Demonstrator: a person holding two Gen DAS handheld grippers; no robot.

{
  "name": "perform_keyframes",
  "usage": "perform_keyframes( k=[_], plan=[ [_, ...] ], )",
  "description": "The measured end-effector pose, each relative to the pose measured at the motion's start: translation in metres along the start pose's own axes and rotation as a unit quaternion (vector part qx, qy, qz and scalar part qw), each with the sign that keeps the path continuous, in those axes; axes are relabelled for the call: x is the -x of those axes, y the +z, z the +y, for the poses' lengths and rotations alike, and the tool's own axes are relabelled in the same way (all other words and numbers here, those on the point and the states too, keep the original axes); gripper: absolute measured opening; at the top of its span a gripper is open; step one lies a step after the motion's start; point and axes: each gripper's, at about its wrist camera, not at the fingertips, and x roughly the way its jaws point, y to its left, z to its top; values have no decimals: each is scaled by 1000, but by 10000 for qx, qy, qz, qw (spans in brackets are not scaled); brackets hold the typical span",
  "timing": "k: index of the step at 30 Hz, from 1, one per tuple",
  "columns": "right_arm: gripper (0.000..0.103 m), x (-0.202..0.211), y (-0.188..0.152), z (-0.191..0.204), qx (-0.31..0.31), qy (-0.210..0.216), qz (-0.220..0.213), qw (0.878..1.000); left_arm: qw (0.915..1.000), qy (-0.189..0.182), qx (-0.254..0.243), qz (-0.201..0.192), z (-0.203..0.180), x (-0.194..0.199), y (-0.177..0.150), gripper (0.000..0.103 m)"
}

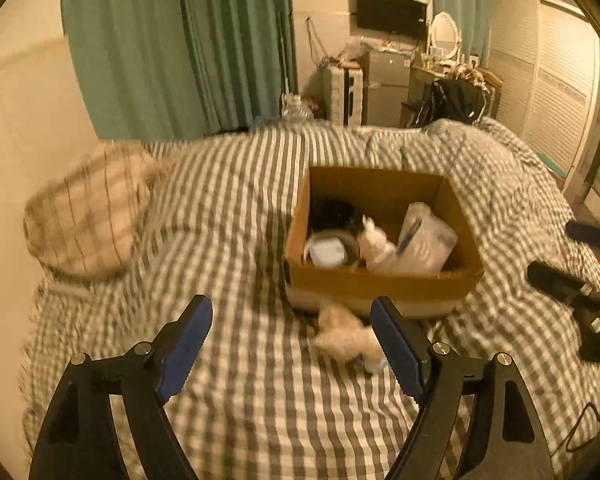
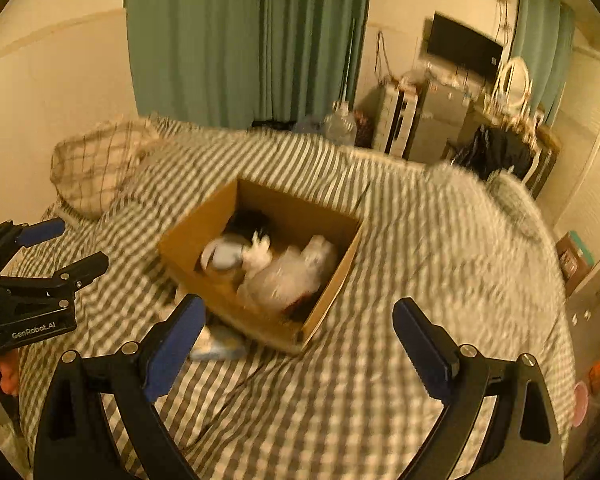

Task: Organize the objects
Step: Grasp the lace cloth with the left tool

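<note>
An open cardboard box [image 1: 380, 284] sits on the checked bed cover [image 1: 240, 240]; it also shows in the right wrist view [image 2: 188, 248]. It holds a tape roll [image 1: 330, 252], a white soft toy [image 1: 376, 246], a clear plastic bag [image 1: 428, 240] and something black. A small cream plush toy [image 1: 346, 334] lies on the cover just in front of the box, beside the right finger of my open, empty left gripper [image 1: 292, 316]. My right gripper [image 2: 300, 316] is open and empty, hovering over the box's near corner. The left gripper also shows at the right wrist view's left edge [image 2: 56, 248].
A checked pillow [image 1: 88, 212] lies at the bed's left by the wall. Green curtains [image 1: 180, 40] hang behind. A fridge, shelves, dresser with mirror [image 1: 444, 36] and TV stand beyond the bed. A light blue item [image 2: 220, 346] lies by the box's front.
</note>
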Motion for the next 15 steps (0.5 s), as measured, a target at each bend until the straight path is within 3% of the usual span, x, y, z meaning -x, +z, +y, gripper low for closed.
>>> perform_keyframes(
  k=[6, 9, 15],
  plan=[
    [95, -63, -39, 8, -119, 109, 705, 9974, 9968, -137, 47, 784, -14, -59, -35, 84],
    [95, -72, -44, 6, -147, 117, 774, 9968, 9943, -222, 5, 1044, -24, -81, -42, 84],
    [95, -79, -46, 1, -190, 105, 781, 9967, 9937, -399, 113, 1039, -32, -89, -36, 84]
  ],
)
